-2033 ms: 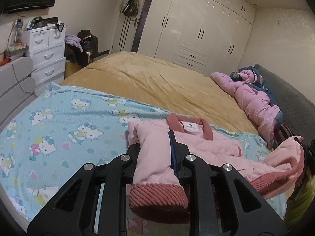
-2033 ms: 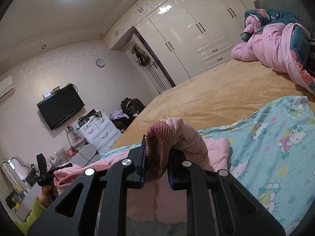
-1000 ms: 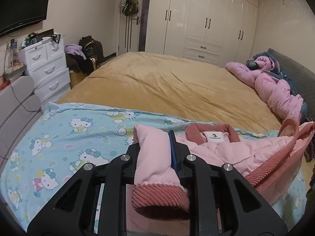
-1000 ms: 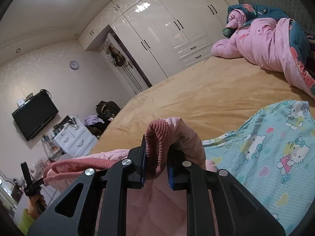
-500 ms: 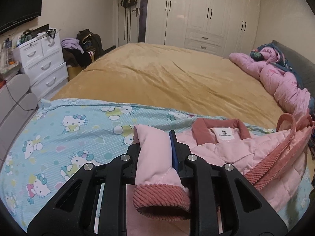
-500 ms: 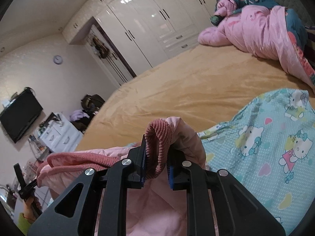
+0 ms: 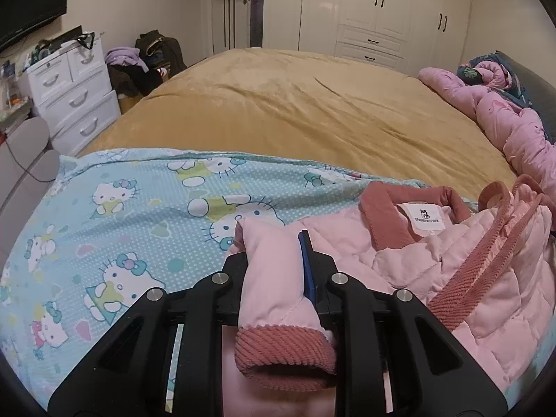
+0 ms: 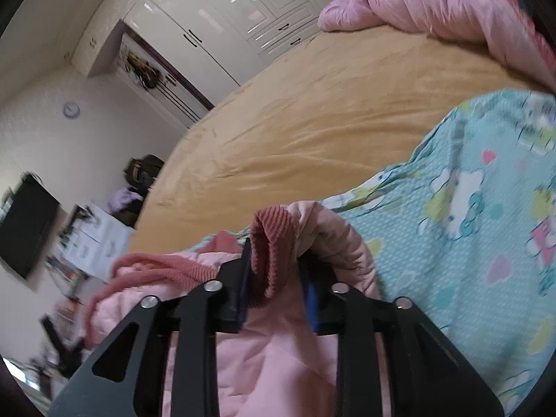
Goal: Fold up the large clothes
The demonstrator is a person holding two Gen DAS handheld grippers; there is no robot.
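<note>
A pink quilted jacket [image 7: 434, 243] with rose ribbed collar and cuffs lies on a blue Hello Kitty sheet [image 7: 139, 215] over the bed. My left gripper [image 7: 278, 271] is shut on the jacket's sleeve, whose ribbed cuff [image 7: 285, 354] hangs toward the camera. My right gripper [image 8: 274, 281] holds the jacket's ribbed hem [image 8: 274, 243] between its fingers, with the jaws slightly parted around the fabric. The jacket's body [image 8: 271, 365] fills the lower middle of the right wrist view. The collar with its white label [image 7: 425, 222] faces up.
A mustard blanket [image 7: 312, 111] covers the far bed. A pink duvet [image 7: 514, 128] is heaped at the right. White drawers [image 7: 73, 90] and a grey chair stand left of the bed. White wardrobes [image 7: 375, 17] line the far wall.
Both grippers have lowered and moved forward with the jacket toward the sheet. The right gripper's jaws have widened around the hem, and its view is blurred by motion.
</note>
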